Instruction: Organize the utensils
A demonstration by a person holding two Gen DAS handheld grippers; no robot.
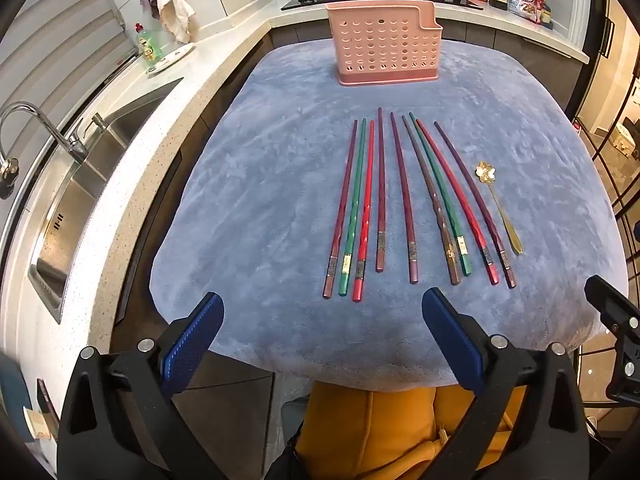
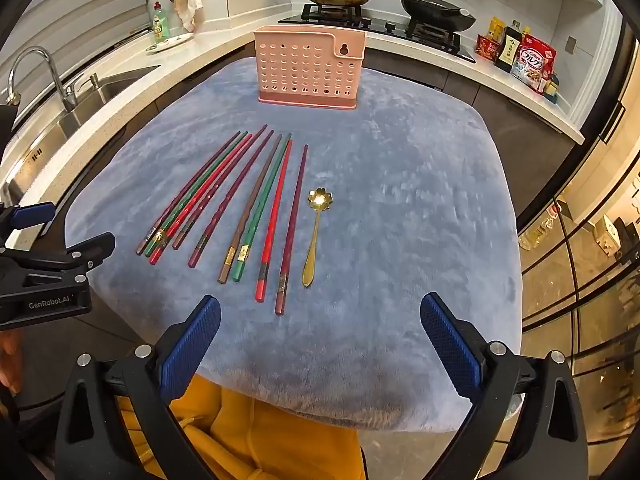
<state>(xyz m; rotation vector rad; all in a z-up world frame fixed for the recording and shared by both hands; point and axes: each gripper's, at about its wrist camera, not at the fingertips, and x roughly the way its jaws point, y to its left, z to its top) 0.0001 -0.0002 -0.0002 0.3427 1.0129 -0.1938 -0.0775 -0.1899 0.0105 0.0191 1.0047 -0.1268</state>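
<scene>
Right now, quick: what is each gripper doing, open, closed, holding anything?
Left gripper: open, holding nothing, short of the coloured chopsticks.
Right gripper: open, holding nothing, short of the gold flower-shaped spoon.

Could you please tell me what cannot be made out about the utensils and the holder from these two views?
- Inside of the pink holder: both wrist views look at its perforated front wall, so contents and dividers are hidden.
- Markings on the chopsticks' metal bands: too small in both views.
- Gold spoon bowl: glare washes out its detail in the right wrist view.
</scene>
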